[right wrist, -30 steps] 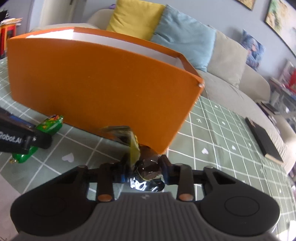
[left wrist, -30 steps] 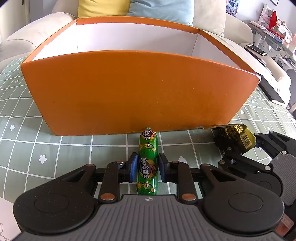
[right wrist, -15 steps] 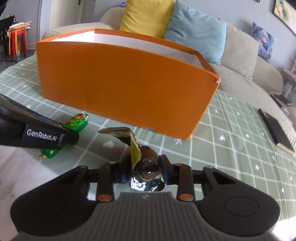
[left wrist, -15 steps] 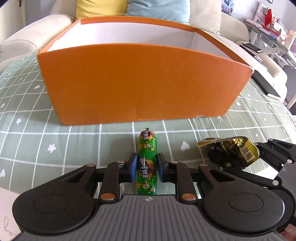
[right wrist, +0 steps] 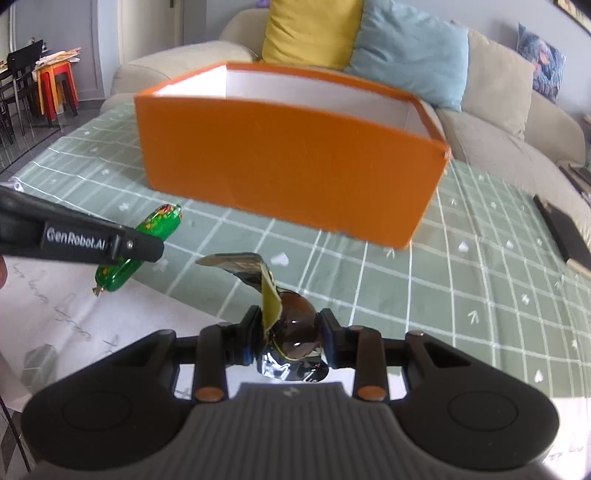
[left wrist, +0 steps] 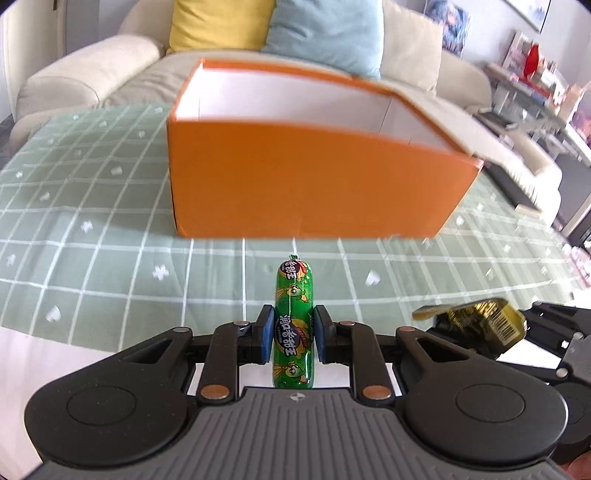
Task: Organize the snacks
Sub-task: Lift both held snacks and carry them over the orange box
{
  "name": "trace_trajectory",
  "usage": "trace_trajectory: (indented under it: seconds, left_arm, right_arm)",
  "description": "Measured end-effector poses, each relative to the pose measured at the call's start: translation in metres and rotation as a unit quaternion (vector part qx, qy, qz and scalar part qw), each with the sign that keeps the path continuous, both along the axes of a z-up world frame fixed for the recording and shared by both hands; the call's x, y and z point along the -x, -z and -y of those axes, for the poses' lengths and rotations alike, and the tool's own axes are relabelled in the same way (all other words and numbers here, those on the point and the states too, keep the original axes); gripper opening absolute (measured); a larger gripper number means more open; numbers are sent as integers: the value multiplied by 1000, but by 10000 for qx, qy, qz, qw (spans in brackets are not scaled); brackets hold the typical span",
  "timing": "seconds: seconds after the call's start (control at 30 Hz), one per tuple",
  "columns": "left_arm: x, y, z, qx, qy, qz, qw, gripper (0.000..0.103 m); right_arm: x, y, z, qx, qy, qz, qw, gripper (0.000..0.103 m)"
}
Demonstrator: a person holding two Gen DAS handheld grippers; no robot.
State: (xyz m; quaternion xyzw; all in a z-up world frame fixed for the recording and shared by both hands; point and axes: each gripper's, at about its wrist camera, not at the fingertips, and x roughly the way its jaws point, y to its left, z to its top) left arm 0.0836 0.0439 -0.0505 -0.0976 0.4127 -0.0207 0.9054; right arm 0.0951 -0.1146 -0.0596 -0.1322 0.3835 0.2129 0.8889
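My left gripper point(left wrist: 293, 338) is shut on a green wrapped sausage snack point(left wrist: 293, 295), held lengthwise above the tablecloth. It also shows in the right wrist view point(right wrist: 155, 225). My right gripper point(right wrist: 290, 334) is shut on a dark gold-foil snack packet point(right wrist: 291, 332) with a flap sticking up; it shows at the right of the left wrist view point(left wrist: 480, 321). An open orange box point(left wrist: 314, 192) with a white inside stands ahead of both grippers on the table, also in the right wrist view point(right wrist: 288, 166).
A green checked tablecloth point(left wrist: 110, 258) covers the table. A white sheet of paper point(right wrist: 55, 325) lies at the near edge. A beige sofa with yellow and blue cushions point(left wrist: 325, 33) stands behind the box. A dark book point(right wrist: 561, 232) lies at right.
Both grippers have pulled back and risen from the box with their snacks still held. The box now looks smaller and farther, and its inside shows more.
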Motion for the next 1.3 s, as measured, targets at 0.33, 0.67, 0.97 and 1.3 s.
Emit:
trace_trajectory:
  seconds: [0.33,0.67,0.97,1.3]
  left_arm:
    - [-12,-68,-5,13,70,556,9984,24]
    - [-68,-123,-5,-133,287,1034,9941,24]
    - [-132,-107,-13,-278,125,791,9964,24]
    - [-174,-52,-16,-566,334,-111,9978,24]
  right_arm:
    - [-5,-73,-7,-377,-325,655,9966,31]
    - [-56,-129,-23,-465,-570,1054,9917,31]
    - [-141,-115,-45,-213,-350,786,9961,31]
    - [-193,-57,-62,463,-408,100,9980,31]
